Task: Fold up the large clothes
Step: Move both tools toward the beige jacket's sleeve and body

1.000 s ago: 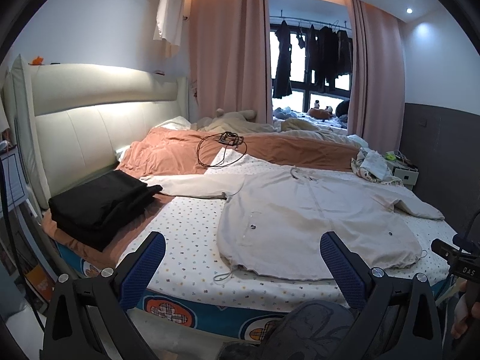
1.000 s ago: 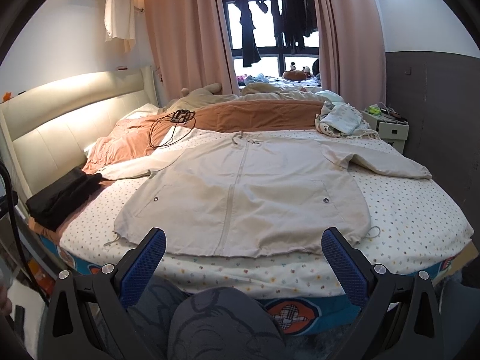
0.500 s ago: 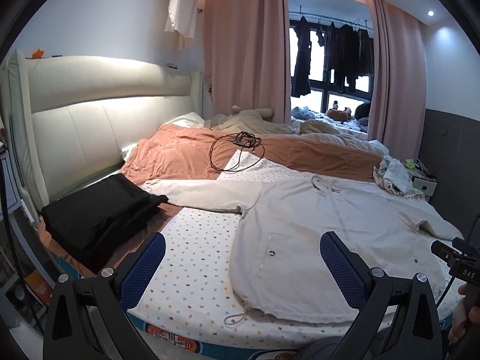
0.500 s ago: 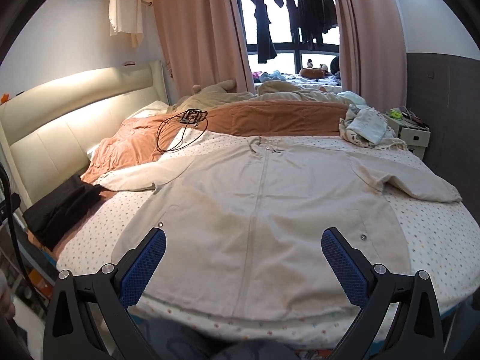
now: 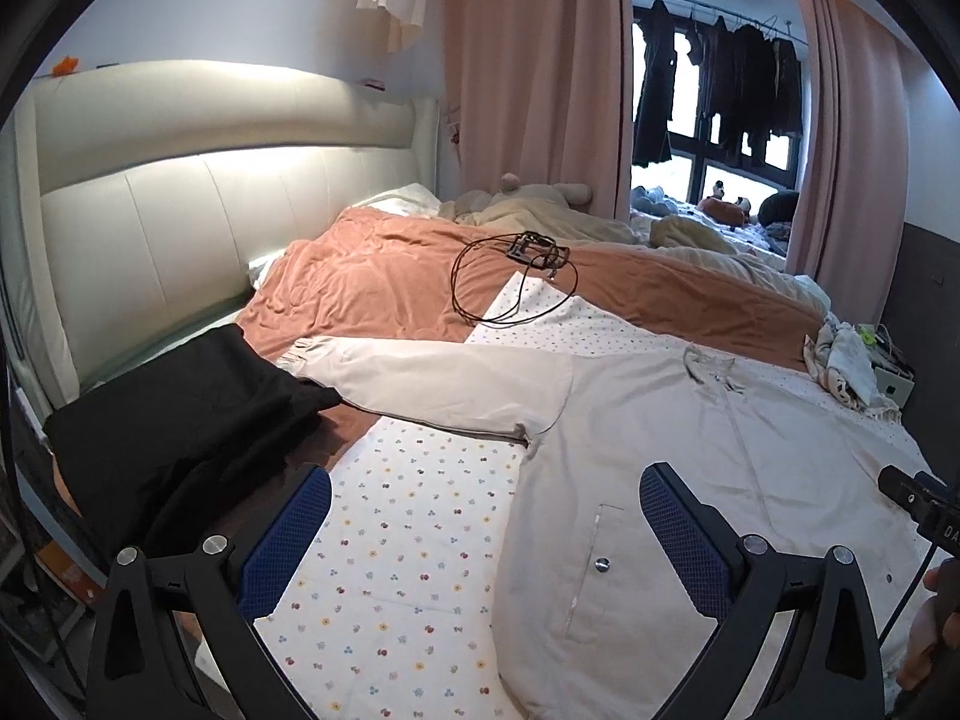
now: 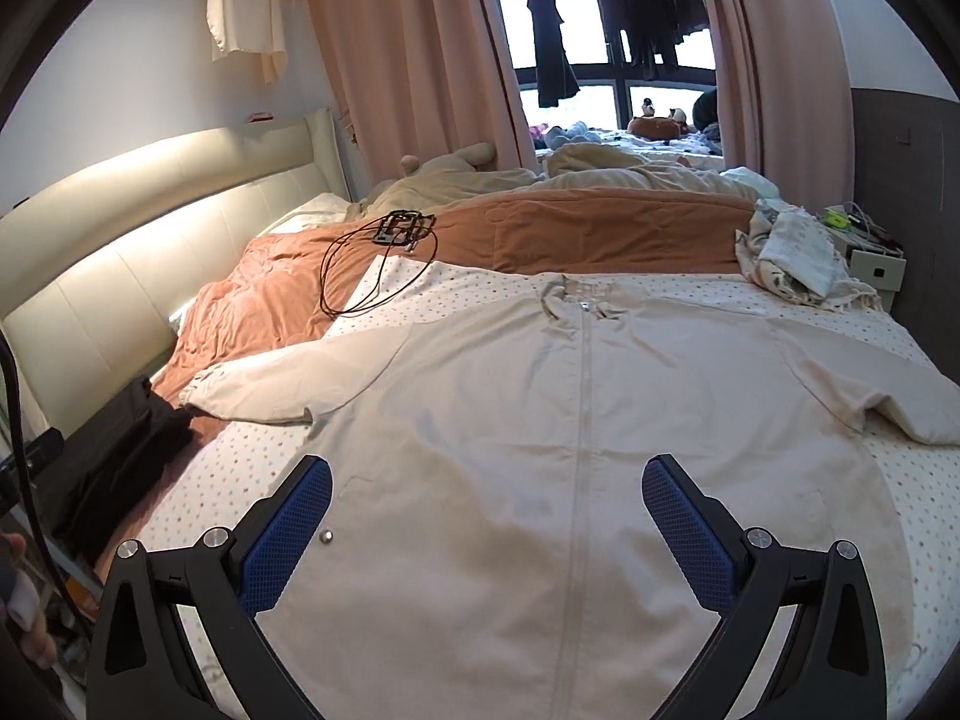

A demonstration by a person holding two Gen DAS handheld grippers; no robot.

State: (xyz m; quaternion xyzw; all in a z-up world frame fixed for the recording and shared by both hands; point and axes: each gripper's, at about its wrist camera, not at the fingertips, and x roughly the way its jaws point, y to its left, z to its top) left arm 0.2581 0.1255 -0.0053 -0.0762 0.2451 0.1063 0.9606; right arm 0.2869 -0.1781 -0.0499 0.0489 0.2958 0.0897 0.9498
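Flat on the dotted bed sheet (image 5: 390, 540), smooth beige zip jacket (image 6: 540, 450), sleeves spread, both tongs, left (image 5: 485, 531) and right (image 6: 486, 516), gaping wide, empty, ribbed blue pads (image 6: 690, 534).

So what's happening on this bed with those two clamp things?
A person holds a two-finger gripper in each hand above a beige jacket spread flat, zipped, sleeves out, on the dotted sheet. The left gripper and right gripper are both open and hold nothing. No fold is made yet. A black folded garment lies beside it.

Beige zip jacket (image 6: 576, 450) spread flat, front up; sleeves seemingly outstretched
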